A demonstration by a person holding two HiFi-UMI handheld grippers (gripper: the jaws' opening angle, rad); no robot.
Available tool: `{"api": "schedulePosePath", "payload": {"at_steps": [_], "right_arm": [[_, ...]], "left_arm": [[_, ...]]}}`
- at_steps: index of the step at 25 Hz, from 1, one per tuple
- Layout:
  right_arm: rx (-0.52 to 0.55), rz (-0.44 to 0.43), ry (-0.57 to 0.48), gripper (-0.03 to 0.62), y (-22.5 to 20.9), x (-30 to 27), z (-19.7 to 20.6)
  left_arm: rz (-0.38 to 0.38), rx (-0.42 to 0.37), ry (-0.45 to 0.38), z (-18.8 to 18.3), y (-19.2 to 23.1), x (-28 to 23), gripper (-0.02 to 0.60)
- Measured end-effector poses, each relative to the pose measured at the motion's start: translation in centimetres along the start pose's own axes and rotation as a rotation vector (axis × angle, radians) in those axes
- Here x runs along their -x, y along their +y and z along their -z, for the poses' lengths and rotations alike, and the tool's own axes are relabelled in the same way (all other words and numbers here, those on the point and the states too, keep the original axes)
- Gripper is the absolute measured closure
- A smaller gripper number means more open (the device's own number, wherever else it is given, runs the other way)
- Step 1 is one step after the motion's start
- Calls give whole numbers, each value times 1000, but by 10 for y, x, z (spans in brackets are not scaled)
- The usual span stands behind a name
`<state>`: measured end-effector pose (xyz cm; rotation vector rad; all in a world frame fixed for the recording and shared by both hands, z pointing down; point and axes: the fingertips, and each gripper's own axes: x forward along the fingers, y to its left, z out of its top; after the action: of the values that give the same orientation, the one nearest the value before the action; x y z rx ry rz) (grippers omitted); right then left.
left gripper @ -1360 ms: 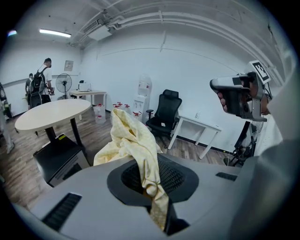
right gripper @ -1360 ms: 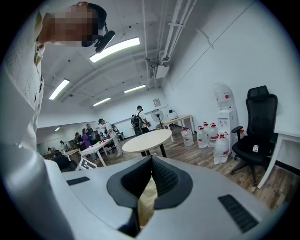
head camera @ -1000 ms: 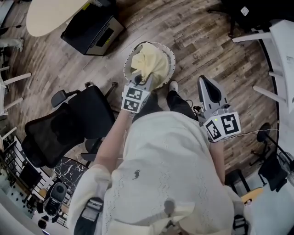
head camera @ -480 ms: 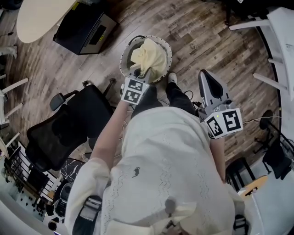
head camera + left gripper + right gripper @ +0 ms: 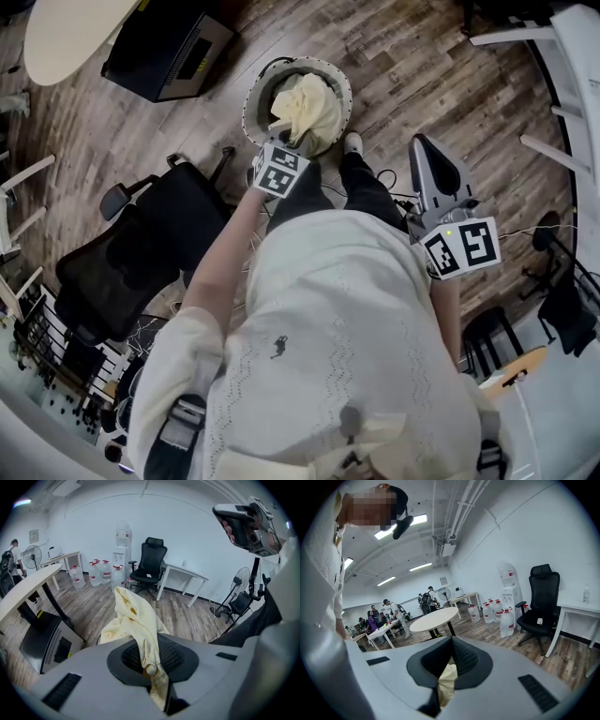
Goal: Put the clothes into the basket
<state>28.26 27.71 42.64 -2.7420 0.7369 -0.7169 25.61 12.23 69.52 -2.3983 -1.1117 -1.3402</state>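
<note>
A round basket (image 5: pixel 251 98) stands on the wood floor in front of the person's feet. A pale yellow garment (image 5: pixel 307 101) lies bunched in it, with one end rising to my left gripper (image 5: pixel 281 142). That gripper hangs just over the basket's near rim, pointing steeply down. In the left gripper view the left gripper (image 5: pixel 151 667) is shut on a twisted fold of the garment (image 5: pixel 133 620). My right gripper (image 5: pixel 424 142) hovers to the right of the legs, away from the basket, jaws together. A pale yellow scrap (image 5: pixel 446 684) shows in the right gripper's (image 5: pixel 449 667) slit; what it is stays unclear.
A black office chair (image 5: pixel 141 253) stands to the left of the person. A black box (image 5: pixel 164 47) and a round pale table (image 5: pixel 66 33) sit beyond it. White desk legs (image 5: pixel 562 94) line the right side. The person's shoe (image 5: pixel 353 142) is next to the basket.
My left gripper has sunk toward the basket with the garment, and the cloth has settled lower inside the rim. The right gripper has hardly moved.
</note>
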Motion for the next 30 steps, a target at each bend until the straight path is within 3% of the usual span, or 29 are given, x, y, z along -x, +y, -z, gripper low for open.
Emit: {"api": "schedulePosePath", "payload": {"at_steps": [16,30], "right_arm": [[-22,23,36,585,-5,1,25],[-32,25,87,585,-7,-8,47]], "left_arm": [[23,-50,141,53,3,-42,522],[21,-47,226,88,14,-86,522]]}}
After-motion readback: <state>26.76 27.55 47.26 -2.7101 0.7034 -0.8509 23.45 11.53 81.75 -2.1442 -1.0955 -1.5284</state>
